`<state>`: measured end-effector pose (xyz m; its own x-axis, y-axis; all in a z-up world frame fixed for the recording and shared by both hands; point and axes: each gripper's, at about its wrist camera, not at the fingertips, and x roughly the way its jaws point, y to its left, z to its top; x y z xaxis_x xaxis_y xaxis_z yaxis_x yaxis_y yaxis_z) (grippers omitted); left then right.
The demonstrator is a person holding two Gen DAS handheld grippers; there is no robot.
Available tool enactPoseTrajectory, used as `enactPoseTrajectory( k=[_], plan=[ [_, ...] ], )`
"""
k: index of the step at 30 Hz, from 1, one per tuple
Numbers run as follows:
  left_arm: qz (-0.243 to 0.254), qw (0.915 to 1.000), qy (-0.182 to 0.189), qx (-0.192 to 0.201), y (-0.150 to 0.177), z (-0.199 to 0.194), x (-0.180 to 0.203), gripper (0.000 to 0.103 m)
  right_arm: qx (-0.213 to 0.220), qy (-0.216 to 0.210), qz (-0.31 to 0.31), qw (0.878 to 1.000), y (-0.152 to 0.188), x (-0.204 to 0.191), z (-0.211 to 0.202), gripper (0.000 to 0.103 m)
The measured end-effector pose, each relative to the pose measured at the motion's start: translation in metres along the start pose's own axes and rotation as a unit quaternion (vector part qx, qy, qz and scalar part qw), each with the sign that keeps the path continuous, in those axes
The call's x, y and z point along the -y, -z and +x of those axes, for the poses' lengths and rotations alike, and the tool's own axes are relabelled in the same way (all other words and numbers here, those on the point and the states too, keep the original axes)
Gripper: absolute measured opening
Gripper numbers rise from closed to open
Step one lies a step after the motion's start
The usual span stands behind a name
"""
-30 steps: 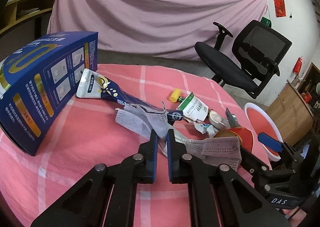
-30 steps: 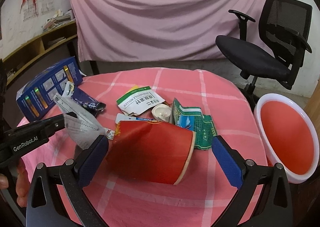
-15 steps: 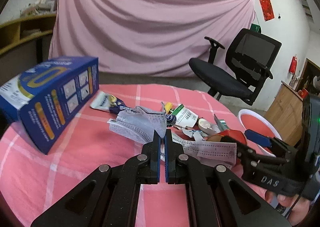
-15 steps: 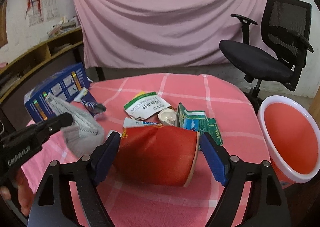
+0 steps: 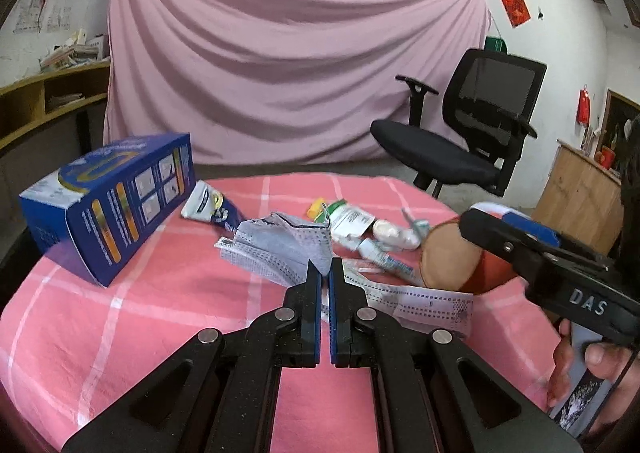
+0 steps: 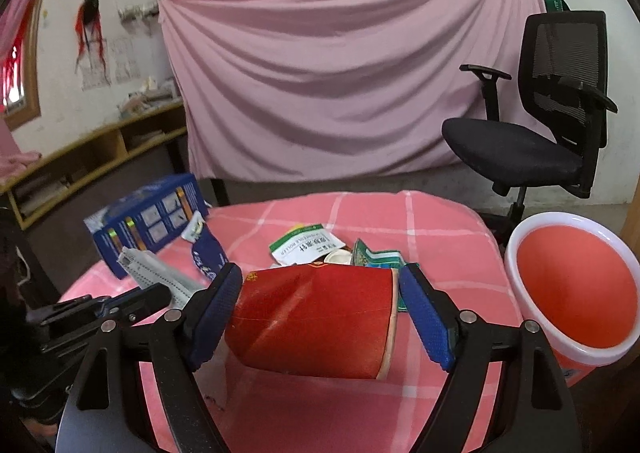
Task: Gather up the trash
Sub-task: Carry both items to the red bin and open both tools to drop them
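Masks first — the left gripper (image 5: 325, 281) has its jaws pressed together on a grey face mask (image 5: 294, 241); lift it clear without snagging. Right gripper (image 6: 320, 313) clamps the red paper cup (image 6: 312, 327) sideways — carry it level to the red bin (image 6: 576, 289) beside the table.
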<state>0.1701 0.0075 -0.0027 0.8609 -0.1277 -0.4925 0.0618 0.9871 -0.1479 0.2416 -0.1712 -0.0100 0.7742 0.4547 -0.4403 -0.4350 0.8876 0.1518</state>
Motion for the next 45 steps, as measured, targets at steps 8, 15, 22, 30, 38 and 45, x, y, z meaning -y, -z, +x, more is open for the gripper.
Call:
enactPoseTrajectory(
  k=[8, 15, 22, 30, 38, 45],
  plan=[
    [0.027, 0.9979, 0.005, 0.059, -0.03, -0.004, 0.038, 0.001, 0.101, 0.001, 0.016, 0.995, -0.014, 0.032, -0.042, 0.08],
    [0.057, 0.9937, 0.038, 0.089, -0.061, 0.02, 0.09, 0.001, 0.202, 0.07, 0.035, 0.976, -0.026, 0.077, -0.076, 0.08],
    [0.076, 0.9883, 0.093, 0.093, -0.094, 0.067, 0.15, 0.001, 0.246, 0.139, 0.056, 0.958, -0.034, 0.128, -0.089, 0.08],
    [0.095, 0.9863, 0.133, 0.023, -0.107, 0.149, 0.214, 0.001, 0.201, 0.185, 0.112, 0.955, -0.026, 0.206, -0.059, 0.08],
    [0.091, 0.9822, 0.157, -0.049, -0.104, 0.204, 0.243, 0.001, 0.146, 0.198, 0.186, 0.951, -0.004, 0.249, -0.049, 0.08],
    [0.081, 0.979, 0.163, -0.091, -0.099, 0.216, 0.242, 0.021, 0.125, 0.198, 0.222, 0.946, 0.002, 0.259, -0.048, 0.082]
  ],
)
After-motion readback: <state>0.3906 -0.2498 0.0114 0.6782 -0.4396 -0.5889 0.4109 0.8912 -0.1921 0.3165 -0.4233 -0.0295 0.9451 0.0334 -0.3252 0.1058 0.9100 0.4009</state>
